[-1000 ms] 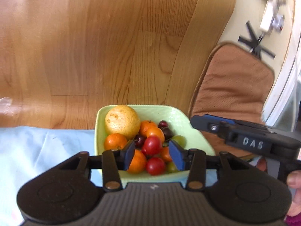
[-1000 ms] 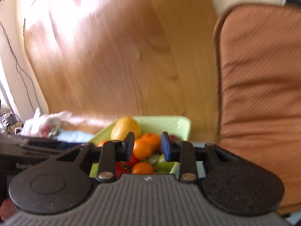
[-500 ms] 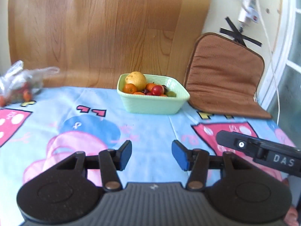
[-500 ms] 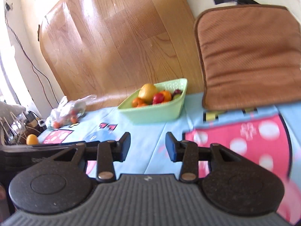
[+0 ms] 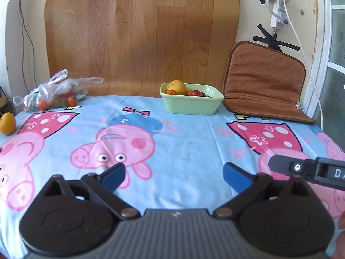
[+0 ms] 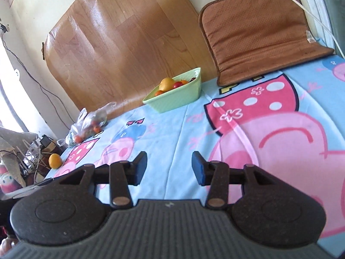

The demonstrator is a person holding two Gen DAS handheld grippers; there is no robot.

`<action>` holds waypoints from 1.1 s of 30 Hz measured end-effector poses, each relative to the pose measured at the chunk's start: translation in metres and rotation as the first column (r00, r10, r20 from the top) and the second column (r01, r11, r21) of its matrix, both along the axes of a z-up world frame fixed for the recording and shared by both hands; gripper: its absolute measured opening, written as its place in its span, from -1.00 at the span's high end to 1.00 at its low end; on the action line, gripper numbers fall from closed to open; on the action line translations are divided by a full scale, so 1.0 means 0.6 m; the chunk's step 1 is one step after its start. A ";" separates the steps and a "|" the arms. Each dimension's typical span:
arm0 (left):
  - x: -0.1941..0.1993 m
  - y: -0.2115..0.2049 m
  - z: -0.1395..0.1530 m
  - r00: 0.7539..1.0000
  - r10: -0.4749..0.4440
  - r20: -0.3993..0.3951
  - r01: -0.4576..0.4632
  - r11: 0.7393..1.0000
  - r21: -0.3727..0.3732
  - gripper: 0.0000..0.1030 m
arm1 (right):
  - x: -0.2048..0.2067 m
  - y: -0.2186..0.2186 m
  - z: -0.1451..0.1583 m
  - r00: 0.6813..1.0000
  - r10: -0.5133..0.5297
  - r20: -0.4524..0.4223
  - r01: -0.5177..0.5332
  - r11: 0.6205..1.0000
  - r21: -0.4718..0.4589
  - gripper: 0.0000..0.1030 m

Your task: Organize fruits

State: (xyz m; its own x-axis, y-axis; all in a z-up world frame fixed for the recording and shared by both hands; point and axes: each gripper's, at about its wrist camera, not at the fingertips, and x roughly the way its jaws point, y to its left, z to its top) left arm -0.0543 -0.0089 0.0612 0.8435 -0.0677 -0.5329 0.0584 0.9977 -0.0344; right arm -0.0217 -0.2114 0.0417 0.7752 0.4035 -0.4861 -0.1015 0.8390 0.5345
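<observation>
A pale green bowl (image 5: pixel 192 105) stands at the far edge of the table and holds a large yellow fruit (image 5: pixel 177 87), oranges and red tomatoes; it also shows in the right wrist view (image 6: pixel 175 99). A clear plastic bag (image 5: pixel 55 92) with more fruit lies at the far left, also seen in the right wrist view (image 6: pixel 89 124). A loose yellow-orange fruit (image 5: pixel 7 123) sits at the table's left edge, and in the right wrist view (image 6: pixel 54 160). My left gripper (image 5: pixel 173 178) is open and empty, far in front of the bowl. My right gripper (image 6: pixel 169 167) is open and empty, also far back.
A blue cartoon-pig tablecloth (image 5: pixel 172 142) covers the table. A brown cushion (image 5: pixel 263 82) leans on the wall right of the bowl. A wood-pattern sheet (image 5: pixel 140 32) backs the table. The right gripper's body (image 5: pixel 306 170) shows at the left wrist view's right edge. Clutter (image 6: pixel 19 151) lies beyond the table's left edge.
Both grippers have pulled far back from over the bowl toward the table's near side. The left jaws have opened wider. Nothing is held.
</observation>
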 end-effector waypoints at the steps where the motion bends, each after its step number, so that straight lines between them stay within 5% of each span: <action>1: -0.005 0.000 0.000 1.000 0.009 0.002 -0.009 1.000 0.011 -0.99 | -0.006 0.003 0.001 1.000 0.007 0.003 -0.007 1.000 0.003 0.04; 33: -0.090 -0.015 0.005 0.992 0.097 0.084 -0.108 0.985 0.135 -1.00 | -0.085 0.042 0.014 0.998 0.021 0.060 -0.019 0.999 -0.026 -0.42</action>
State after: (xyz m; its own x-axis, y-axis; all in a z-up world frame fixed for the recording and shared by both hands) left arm -0.1084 -0.0180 0.0642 0.8808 0.0914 -0.4646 -0.0475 0.9933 0.1053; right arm -0.0729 -0.1860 0.0502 0.7953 0.4075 -0.4488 -0.1499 0.8495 0.5058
